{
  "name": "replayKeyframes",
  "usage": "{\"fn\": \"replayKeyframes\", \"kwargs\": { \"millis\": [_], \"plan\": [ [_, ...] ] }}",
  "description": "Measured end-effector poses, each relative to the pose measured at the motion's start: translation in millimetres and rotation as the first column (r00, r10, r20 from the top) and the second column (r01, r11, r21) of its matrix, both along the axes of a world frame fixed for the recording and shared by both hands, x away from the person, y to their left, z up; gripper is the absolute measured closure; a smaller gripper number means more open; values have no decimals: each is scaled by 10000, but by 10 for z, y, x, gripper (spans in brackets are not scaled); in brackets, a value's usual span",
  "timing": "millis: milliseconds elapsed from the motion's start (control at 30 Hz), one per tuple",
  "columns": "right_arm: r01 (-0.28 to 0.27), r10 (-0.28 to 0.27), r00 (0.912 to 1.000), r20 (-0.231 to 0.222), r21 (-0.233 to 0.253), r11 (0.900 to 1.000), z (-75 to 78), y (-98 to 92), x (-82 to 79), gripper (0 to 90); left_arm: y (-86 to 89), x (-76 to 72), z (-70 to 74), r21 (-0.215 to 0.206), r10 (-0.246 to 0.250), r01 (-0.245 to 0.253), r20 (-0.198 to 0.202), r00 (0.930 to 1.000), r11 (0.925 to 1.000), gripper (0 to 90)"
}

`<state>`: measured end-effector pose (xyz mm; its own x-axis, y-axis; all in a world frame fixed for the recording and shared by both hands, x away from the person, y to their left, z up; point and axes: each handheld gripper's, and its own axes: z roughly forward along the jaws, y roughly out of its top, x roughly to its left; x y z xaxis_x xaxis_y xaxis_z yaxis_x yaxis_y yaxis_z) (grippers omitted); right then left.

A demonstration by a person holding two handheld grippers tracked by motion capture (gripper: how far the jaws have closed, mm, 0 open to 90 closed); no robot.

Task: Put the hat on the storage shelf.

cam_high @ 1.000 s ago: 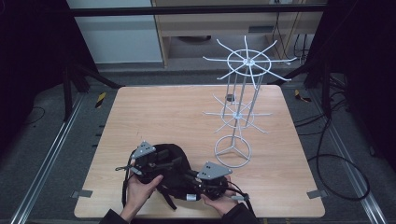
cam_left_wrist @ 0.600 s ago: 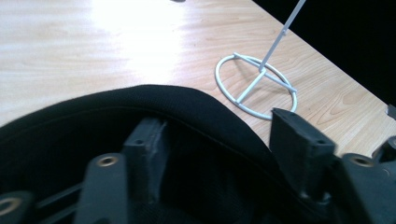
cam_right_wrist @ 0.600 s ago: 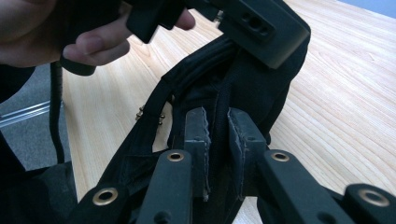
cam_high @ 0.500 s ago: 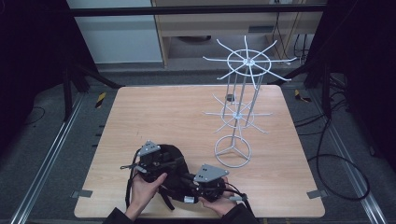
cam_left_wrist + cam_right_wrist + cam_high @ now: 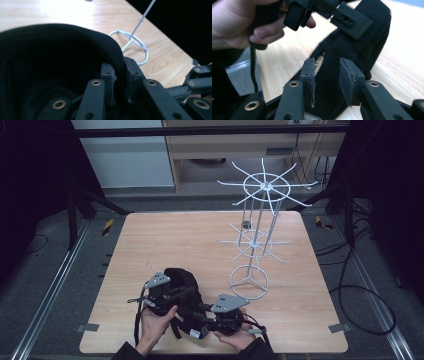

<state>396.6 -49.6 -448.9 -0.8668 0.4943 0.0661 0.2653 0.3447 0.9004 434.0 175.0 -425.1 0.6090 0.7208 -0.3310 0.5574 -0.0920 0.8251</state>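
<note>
A black cap (image 5: 180, 280) is held low over the near edge of the wooden surface (image 5: 190, 240), between the two hands. Its ribbed rim (image 5: 110, 47) is pinched by the left claw (image 5: 119, 82), whose jaws are clenched on the fabric. The right claw (image 5: 327, 80) is spread apart around black fabric of the cap's far side without squeezing it. A white wire rack (image 5: 255, 235) is seen standing just beside, to the right.
</note>
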Motion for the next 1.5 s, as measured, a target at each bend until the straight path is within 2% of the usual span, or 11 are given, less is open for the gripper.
{"fn": "replayKeyframes", "kwargs": {
  "millis": [133, 233, 433, 600, 800, 933, 967, 1067, 1200, 1333, 1500],
  "plan": [
    [200, -211, 9995, 230, 490, 9986, 123, -128, -7, 635, 71, -50, 119, -265, 70, -58, 485, 9988, 9996, 819],
    [568, -581, 9981, 180, 675, 9961, 148, -214, 25, 605, 95, -91, 195, -388, 55, -21, 852, 9963, 9992, 824],
    [588, -587, 9983, -40, 436, 9973, 49, -153, 51, 536, 102, -197, 351, -795, -160, 280, 1472, 9890, 9964, 824],
    [509, -506, 9987, -94, 375, 9980, 23, -123, 53, 535, 81, -290, 459, -1034, -477, 687, 1928, 9801, 9923, 825],
    [217, -203, 9995, -248, 576, 9981, 3, -122, 77, 620, 5, -358, 479, -1060, -934, 1185, 2164, 9718, 9873, 826],
    [-175, 213, 9984, -526, 716, 9973, -24, -110, 85, 841, -17, -364, 463, -987, -1106, 1349, 2201, 9692, 9859, 827],
    [-195, 234, 9981, -567, 688, 9974, -19, -112, 84, 876, -16, -361, 459, -958, -1103, 1342, 2218, 9688, 9863, 826],
    [-73, 104, 9981, -612, 510, 9987, 4, -133, 83, 891, 0, -350, 444, -857, -1014, 1240, 2305, 9678, 9886, 824],
    [420, -421, 9990, -134, -59, 9991, 65, -184, 82, 892, 41, -343, 410, -624, -961, 1149, 2478, 9640, 9914, 818],
    [671, -662, 9976, 197, -534, 9963, 113, -220, 78, 892, 96, -358, 334, -398, -971, 1106, 2521, 9628, 9931, 807],
    [609, -583, 9980, 249, -1228, 9906, 88, -182, 78, 892, 175, -430, 199, -203, -978, 1051, 2277, 9688, 9943, 794]
  ]
}}
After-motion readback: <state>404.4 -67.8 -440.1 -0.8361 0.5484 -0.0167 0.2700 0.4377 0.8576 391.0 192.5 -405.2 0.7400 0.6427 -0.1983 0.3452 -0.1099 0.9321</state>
